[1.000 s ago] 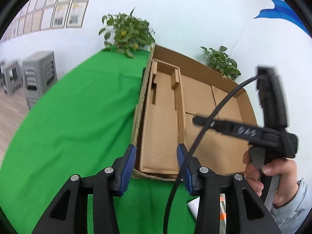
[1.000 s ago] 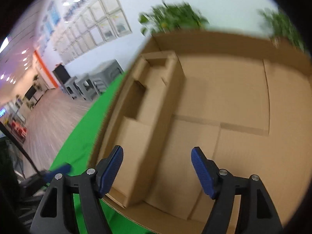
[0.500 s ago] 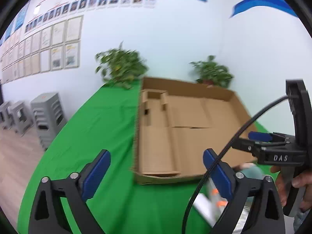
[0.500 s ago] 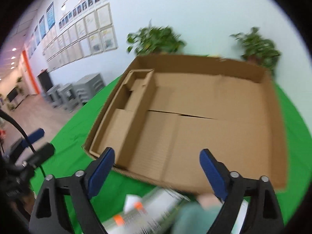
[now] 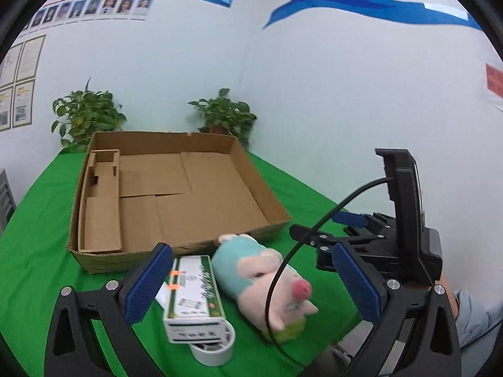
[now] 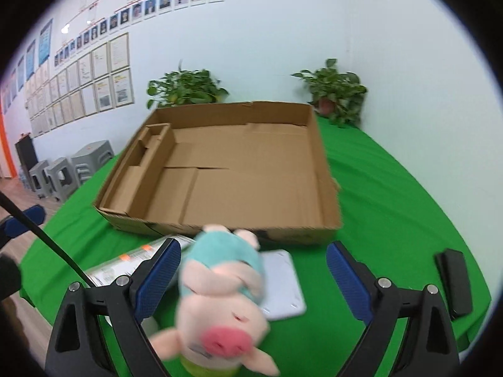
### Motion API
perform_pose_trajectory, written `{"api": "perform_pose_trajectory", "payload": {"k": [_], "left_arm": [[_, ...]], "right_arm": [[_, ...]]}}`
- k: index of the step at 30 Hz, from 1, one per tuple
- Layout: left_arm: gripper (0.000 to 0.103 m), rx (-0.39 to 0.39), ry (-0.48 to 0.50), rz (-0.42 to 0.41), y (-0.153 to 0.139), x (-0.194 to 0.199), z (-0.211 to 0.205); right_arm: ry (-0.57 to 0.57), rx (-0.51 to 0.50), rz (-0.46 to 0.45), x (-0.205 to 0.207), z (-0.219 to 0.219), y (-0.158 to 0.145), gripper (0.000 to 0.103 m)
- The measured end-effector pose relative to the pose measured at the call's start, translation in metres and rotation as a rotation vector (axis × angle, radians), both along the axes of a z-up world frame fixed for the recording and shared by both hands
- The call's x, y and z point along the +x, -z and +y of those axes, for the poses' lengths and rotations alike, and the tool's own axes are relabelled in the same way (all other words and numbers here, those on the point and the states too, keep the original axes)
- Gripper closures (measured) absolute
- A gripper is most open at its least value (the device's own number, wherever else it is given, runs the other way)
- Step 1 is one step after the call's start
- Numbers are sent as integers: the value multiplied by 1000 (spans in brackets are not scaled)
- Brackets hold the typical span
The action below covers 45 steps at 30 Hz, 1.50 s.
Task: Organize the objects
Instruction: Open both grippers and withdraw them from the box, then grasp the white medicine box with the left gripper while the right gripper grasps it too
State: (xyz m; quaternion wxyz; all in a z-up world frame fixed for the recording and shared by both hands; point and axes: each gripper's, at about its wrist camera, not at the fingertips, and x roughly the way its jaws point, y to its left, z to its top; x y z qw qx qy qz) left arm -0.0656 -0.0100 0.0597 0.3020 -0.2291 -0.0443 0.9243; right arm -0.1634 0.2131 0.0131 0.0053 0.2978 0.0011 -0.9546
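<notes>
A shallow empty cardboard box (image 5: 176, 188) (image 6: 239, 169) stands on the green table. In front of it lie a plush pig (image 5: 267, 276) (image 6: 220, 301) in a teal top, a white-green carton (image 5: 195, 295) (image 6: 132, 260), a roll of tape (image 5: 213, 350) under the carton's near end, and a flat white device (image 6: 283, 286). My left gripper (image 5: 251, 286) is open above the carton and pig. My right gripper (image 6: 251, 279) is open around the pig without touching it; it also shows at the right of the left wrist view (image 5: 358, 229).
A black flat object (image 6: 454, 279) lies at the right on the table. Two potted plants (image 6: 185, 89) (image 6: 333, 91) stand behind the box by the wall. Grey stools (image 6: 63, 169) stand on the floor to the left.
Both grippers have pulled back from over the box and opened wide. The pig, carton, tape and white device have come into view in front of the box.
</notes>
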Motion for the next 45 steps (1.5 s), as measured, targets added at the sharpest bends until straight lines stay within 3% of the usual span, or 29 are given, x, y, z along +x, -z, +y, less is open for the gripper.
{"api": "perform_pose_trajectory", "payload": {"k": [6,12,19,27,35,38,43,45], "left_arm": [[0,-45,-69,-10,3,10,22],[1,-40,-188,-118,13,-14,12],[1,-2,-200,-217,29,-39,-11],[2,91,-150,-406,64,-84,-32],[15,98,-101,-520,102,-111,-39],[16,113,-94,-551,113,-117,-43],[39,118,-45,-606,130,-126,-39],[42,122,-30,-605,133,-125,-36]], "right_arm": [[-6,7,-21,16,8,13,9],[-80,33,-61,35,-11,33,9],[-158,34,-88,36,-30,44,9],[-232,23,-91,31,-48,46,9],[-522,-200,-119,42,-68,47,9],[-582,-234,-138,41,-82,49,9],[-514,-267,-213,18,-95,62,9],[-481,-273,-257,7,-95,70,10]]}}
